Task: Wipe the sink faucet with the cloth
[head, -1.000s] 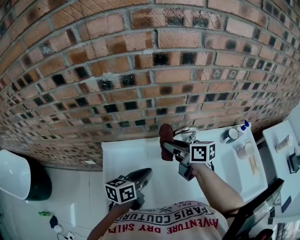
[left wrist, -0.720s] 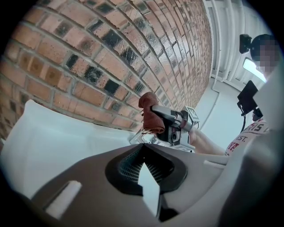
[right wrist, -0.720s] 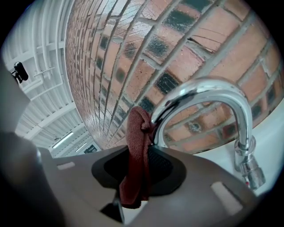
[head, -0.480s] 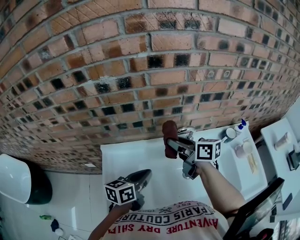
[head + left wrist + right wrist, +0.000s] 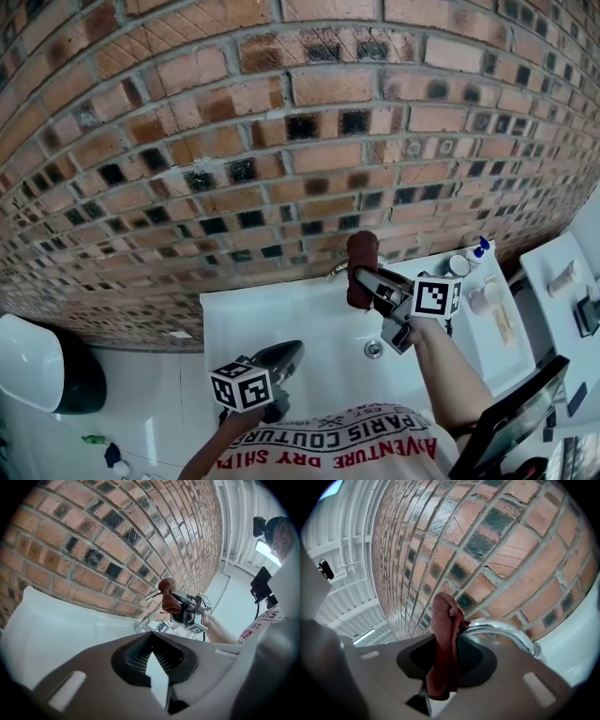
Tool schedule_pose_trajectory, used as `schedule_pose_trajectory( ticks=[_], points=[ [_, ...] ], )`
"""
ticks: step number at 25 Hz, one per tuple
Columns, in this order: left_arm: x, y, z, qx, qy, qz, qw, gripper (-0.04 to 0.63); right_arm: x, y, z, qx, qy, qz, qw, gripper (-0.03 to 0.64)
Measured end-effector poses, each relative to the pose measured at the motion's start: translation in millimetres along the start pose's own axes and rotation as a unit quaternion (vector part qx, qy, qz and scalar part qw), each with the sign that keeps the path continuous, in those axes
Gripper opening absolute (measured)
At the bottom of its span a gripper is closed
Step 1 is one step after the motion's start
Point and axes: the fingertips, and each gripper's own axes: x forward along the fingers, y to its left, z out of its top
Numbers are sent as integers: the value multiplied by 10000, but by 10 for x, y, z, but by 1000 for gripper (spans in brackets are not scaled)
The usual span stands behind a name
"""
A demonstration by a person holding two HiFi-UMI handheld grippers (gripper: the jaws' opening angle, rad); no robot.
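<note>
Jaws first: the right gripper is clamped tight on the cloth, which sticks up out of the pads in a dark red bunch. The left gripper has its jaws together on nothing and hangs near the counter's front edge, toward the left.

So what changed in the last second? The right gripper slid rightward along the counter's back edge and in closer to the brick wall. A second ago the faucet showed to the right of the cloth in the head view. Now only a sliver of chrome peeks out on the cloth's left, so the cloth has travelled across the spout. The drain was hidden under the gripper before and is now in plain sight. The left gripper barely budged.

The right gripper view shows the cloth right up against the chrome arch, with the spout curving away to its base at the back edge. It looks like contact, though I can't swear to it.

My read is that the wipe is properly underway, with one pass across the top of the spout. The base and the far side probably haven't had their turn yet.
</note>
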Motion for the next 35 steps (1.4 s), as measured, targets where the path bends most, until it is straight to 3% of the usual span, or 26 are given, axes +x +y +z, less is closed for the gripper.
schedule_pose_trajectory(
  ticks=[15,19,26,35],
  points=[
    [52,26,-38,-40,76,23,10000,3,-407,-486,136,271,-345,-562,9975,94],
    [69,55,-50,-52,96,37,9999,3,-474,-684,59,442,-374,-640,9963,94],
    [107,53,-82,-77,144,25,9999,3,-567,-1119,-201,926,-262,-1213,9879,94],
    [111,69,-92,-97,143,58,9998,3,-510,-1506,-502,1175,30,-1567,9806,94]
  ],
)
